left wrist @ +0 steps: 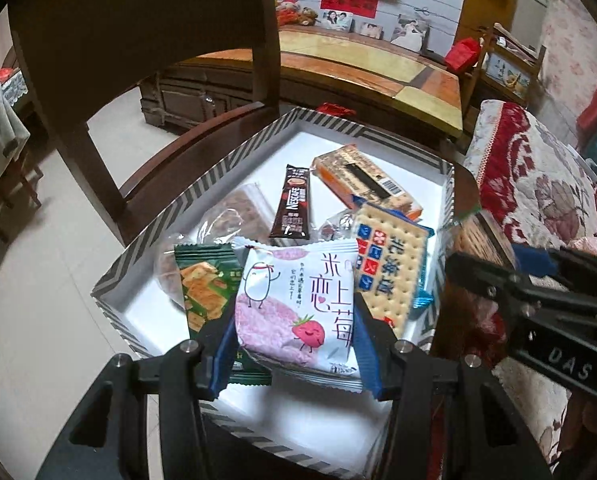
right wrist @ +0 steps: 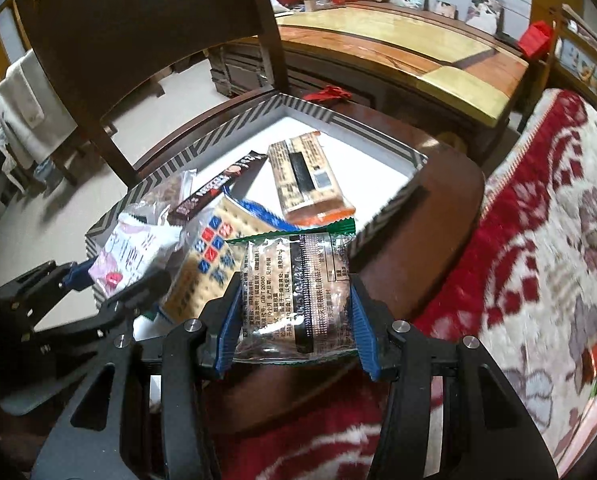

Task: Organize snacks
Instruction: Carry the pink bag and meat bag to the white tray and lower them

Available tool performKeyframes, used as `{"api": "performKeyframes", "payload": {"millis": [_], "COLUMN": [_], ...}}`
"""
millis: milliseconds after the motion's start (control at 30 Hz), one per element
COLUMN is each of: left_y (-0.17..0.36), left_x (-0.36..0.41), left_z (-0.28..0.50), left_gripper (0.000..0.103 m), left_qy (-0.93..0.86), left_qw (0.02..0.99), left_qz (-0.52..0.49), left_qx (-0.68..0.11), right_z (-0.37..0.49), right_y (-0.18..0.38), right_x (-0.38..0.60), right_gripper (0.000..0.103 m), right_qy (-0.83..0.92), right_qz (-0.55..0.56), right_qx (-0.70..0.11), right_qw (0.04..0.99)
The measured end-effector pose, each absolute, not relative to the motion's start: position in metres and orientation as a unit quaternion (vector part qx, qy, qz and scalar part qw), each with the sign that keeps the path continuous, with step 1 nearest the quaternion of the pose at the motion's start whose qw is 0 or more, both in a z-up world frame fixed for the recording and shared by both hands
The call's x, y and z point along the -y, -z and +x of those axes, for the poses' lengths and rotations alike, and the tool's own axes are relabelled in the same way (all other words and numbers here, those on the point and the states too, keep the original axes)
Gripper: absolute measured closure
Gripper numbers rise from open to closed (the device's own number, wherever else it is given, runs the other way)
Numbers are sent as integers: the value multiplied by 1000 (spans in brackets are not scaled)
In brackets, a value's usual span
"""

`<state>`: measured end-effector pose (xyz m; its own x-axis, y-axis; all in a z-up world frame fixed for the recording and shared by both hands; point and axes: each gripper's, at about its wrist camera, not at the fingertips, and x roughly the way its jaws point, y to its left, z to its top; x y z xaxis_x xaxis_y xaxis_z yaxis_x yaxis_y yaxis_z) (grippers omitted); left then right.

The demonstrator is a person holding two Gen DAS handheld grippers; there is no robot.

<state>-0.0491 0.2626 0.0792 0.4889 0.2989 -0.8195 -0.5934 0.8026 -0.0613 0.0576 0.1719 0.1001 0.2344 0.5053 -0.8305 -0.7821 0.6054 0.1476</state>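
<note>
We squeeze a light, puffy pink snack bag (left wrist: 298, 304) in our left tool (left wrist: 294, 344) and a crinkly clear one (right wrist: 296, 300) in our right tool (right wrist: 294, 328), pinching their sides softly over the striped box (left wrist: 146, 224).

My left gripper (left wrist: 294, 320) points steeply down, clamped on a packet; my right gripper (right wrist: 296, 312), just beside it, likewise grips one.

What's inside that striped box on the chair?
The striped box holds a Nescafe stick, an orange-edged biscuit pack, a blue cracker pack, a green packet and clear-wrapped cakes. Anything under them is hidden.
</note>
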Motion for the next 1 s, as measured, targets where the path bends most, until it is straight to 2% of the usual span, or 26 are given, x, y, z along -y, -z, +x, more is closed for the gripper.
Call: {"api": "performKeyframes", "payload": {"millis": [800,1000], "left_y": [-70,-70], "left_x": [-268,-266], "left_z": [-37,-36], "left_gripper": [49,49], "left_qy": [-267,-267], "left_qw": [845,845], "left_qz": [-173,-172], "left_qx": [-430,-431], "right_z": [112,117], "right_y": [-70,-59], "right_x": [-267,-265], "right_gripper": [54,51], "right_qy": [-430,-425], "right_qz": [-179,-154], "right_qx": [-473,-482], "right_qw": [748,751]}}
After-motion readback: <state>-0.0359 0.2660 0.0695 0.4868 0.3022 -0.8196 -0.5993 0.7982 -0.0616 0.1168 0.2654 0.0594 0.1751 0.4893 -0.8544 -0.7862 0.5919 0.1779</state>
